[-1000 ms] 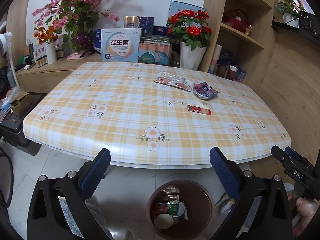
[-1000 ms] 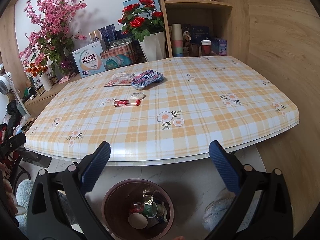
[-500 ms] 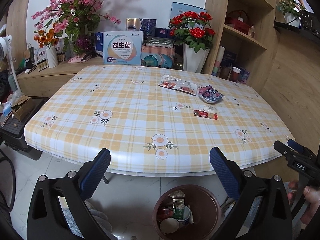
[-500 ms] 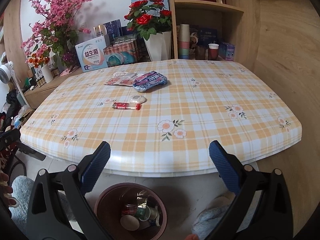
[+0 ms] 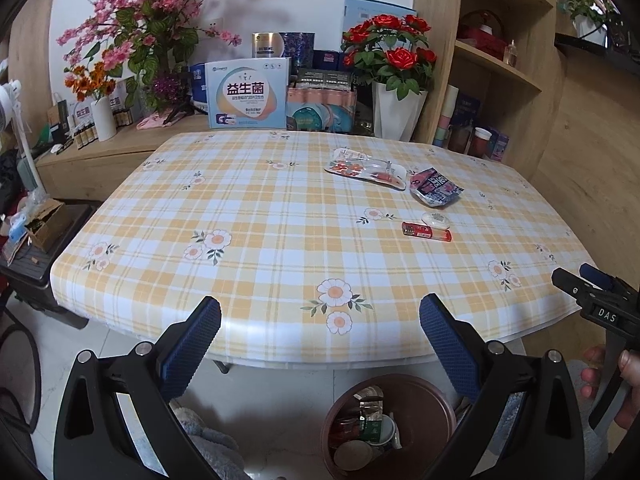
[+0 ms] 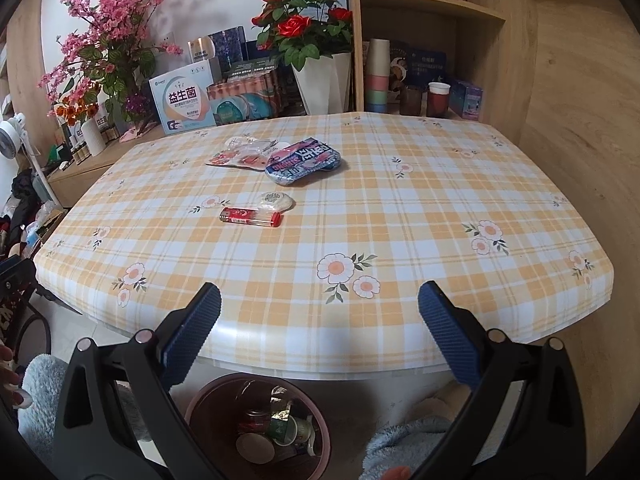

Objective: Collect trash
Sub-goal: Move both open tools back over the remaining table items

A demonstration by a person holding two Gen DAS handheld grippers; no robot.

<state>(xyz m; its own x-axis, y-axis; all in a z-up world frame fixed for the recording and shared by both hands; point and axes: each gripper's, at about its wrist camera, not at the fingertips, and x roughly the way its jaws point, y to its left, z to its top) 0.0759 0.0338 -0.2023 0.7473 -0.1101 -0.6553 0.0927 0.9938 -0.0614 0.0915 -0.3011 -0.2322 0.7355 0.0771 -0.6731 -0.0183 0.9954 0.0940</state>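
On the checked table (image 5: pixel 256 240) lie a red lighter (image 5: pixel 426 231) (image 6: pixel 250 216), a small white packet (image 5: pixel 436 219) (image 6: pixel 277 201), a blue snack bag (image 5: pixel 435 186) (image 6: pixel 304 160) and a clear wrapper with red print (image 5: pixel 364 169) (image 6: pixel 242 154). A brown trash bin (image 5: pixel 420 392) (image 6: pixel 208 404) with trash in it stands on the floor below the table's near edge. My left gripper (image 5: pixel 320 336) and right gripper (image 6: pixel 320 328) are both open and empty, held above the bin before the table edge. The right gripper also shows in the left wrist view (image 5: pixel 592 292).
Flower vases (image 5: pixel 394 114), boxes (image 5: pixel 247 94) and a wooden shelf (image 5: pixel 496 64) with cups stand behind the table. A wooden wall (image 6: pixel 580 120) runs along the right. Clutter and a fan (image 6: pixel 10 140) are on the left. Fluffy slippers (image 6: pixel 40 396) lie by the bin.
Both grippers have risen and moved a little toward the table, so the table top fills more of each view and the bin sits lower. Both stay open.
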